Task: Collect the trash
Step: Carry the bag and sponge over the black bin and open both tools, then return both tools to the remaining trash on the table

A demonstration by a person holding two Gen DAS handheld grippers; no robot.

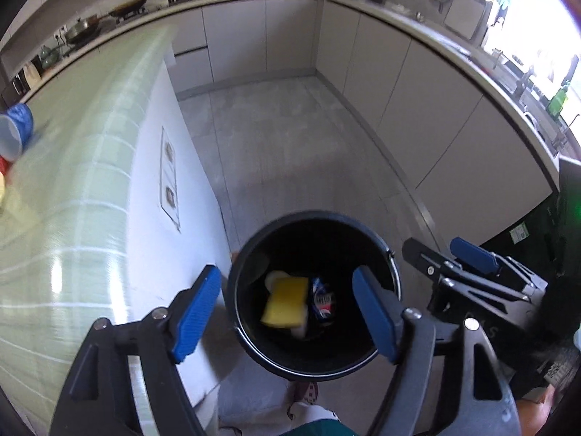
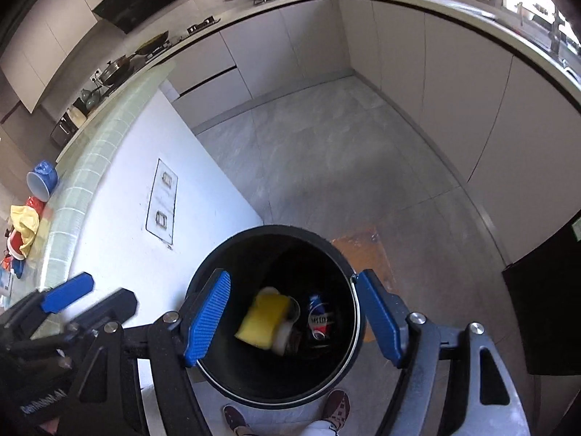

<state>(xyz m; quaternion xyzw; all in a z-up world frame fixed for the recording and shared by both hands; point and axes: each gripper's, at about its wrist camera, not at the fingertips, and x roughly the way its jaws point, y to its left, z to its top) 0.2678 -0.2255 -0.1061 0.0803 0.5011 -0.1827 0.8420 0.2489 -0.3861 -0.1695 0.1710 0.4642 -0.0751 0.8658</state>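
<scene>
Below both cameras, on the floor (image 2: 326, 167) beside the counter (image 2: 120, 189): black bin (image 2: 232, 374), mouth up, hard against the white counter side. Tiled counter top (image 1: 83, 167) up and to the left of both grippers, carrying a blue cup (image 2: 41, 181) on its side, a yellow rag (image 2: 23, 223) over something red, more clutter at the frame edge, too blurred to name. Likely the remaining trash, so next reach probably goes left and up, away from the bin.

Inside the bin: yellow sponge (image 1: 285, 301), blurred, possibly mid-fall, long axis running roughly toward the cameras; crushed blue can (image 1: 323, 299) just right of it; something pale under the sponge, not identifiable.

Left gripper (image 1: 287, 303) spread wide over the bin, nothing between the fingers (image 1: 198, 301), sponge directly beneath the gap and well below the tips. Right gripper (image 2: 294, 318) likewise wide open and empty, fingers (image 2: 208, 312) straddling the bin mouth; also seen at the right of the left view, just beside the left one.

Key relation: counter items lie on the left-hand side, so left gripper nearer to them; blue cup lying with mouth toward the cameras. Drop step looks finished, collection seemingly partway. Shoes (image 2: 337, 407) at bin foot.
</scene>
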